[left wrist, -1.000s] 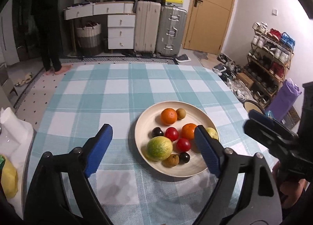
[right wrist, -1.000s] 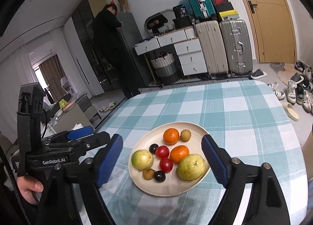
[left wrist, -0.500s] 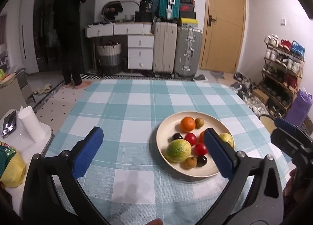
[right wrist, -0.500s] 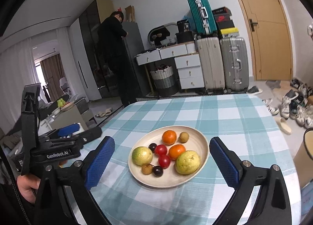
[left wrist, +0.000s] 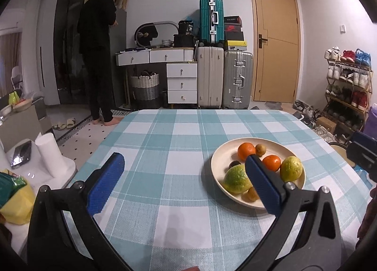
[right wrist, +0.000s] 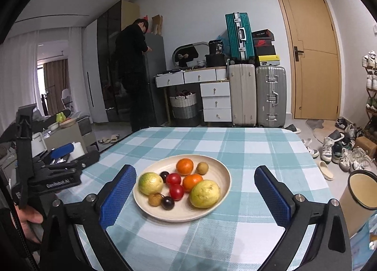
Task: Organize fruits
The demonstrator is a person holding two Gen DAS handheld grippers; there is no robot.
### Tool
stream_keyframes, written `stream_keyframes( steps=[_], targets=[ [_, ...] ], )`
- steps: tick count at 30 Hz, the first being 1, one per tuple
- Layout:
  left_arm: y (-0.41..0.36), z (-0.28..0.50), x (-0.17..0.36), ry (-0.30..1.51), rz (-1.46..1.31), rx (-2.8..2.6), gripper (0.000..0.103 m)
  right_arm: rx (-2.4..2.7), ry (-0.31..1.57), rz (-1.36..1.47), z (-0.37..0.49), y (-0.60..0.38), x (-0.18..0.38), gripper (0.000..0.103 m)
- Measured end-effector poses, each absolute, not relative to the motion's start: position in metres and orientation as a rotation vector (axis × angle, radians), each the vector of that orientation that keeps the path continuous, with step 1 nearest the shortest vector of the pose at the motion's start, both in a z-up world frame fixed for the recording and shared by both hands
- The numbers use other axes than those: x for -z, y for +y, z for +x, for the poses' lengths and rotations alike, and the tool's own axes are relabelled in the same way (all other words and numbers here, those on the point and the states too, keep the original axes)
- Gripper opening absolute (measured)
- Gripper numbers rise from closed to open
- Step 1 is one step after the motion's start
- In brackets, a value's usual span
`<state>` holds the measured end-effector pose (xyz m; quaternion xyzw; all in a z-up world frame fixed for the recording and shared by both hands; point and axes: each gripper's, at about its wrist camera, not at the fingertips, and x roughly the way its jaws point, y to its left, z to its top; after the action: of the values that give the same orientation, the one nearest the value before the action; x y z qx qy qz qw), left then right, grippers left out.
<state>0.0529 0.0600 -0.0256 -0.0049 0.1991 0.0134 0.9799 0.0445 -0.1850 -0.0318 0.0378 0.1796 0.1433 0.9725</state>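
A cream plate [right wrist: 222, 172] on the checked tablecloth [right wrist: 235, 153] holds two yellow-green guavas [right wrist: 150, 182], two oranges [right wrist: 185, 166], two red tomatoes [right wrist: 176, 191], dark plums [right wrist: 167, 202] and small brown fruits [right wrist: 202, 167]. My right gripper [right wrist: 195, 170] hangs near the table's front edge with the plate framed between its fingers; its jaws are opening and hold nothing. My left gripper [left wrist: 183, 162] is open and empty over bare cloth. The plate [left wrist: 219, 160] lies to its right, partly hidden behind its right finger [left wrist: 261, 181]. That left gripper [right wrist: 59, 150] also shows at the left edge.
A person [left wrist: 99, 58] stands at a cabinet across the room, beside drawers and suitcases [left wrist: 236, 77]. Shoes and a rack [left wrist: 346, 91] fill the right side. A low side table [left wrist: 47, 169] with a white roll sits left of the table; a round bin [right wrist: 360, 188] stands right.
Both grippers' jaws have spread wider. Both views have drawn back from the plate and tilted up. The plate has shifted rightward in the left wrist view, now behind that gripper's right finger.
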Motion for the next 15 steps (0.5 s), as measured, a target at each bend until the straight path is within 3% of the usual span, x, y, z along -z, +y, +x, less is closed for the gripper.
stream_keyframes(
  steps=[15],
  targets=[
    [0.058,0.044,0.043,0.348,-0.002,-0.032,0.102,-0.27,0.292,-0.025,0.033,-0.174,0.053,0.103]
  ],
)
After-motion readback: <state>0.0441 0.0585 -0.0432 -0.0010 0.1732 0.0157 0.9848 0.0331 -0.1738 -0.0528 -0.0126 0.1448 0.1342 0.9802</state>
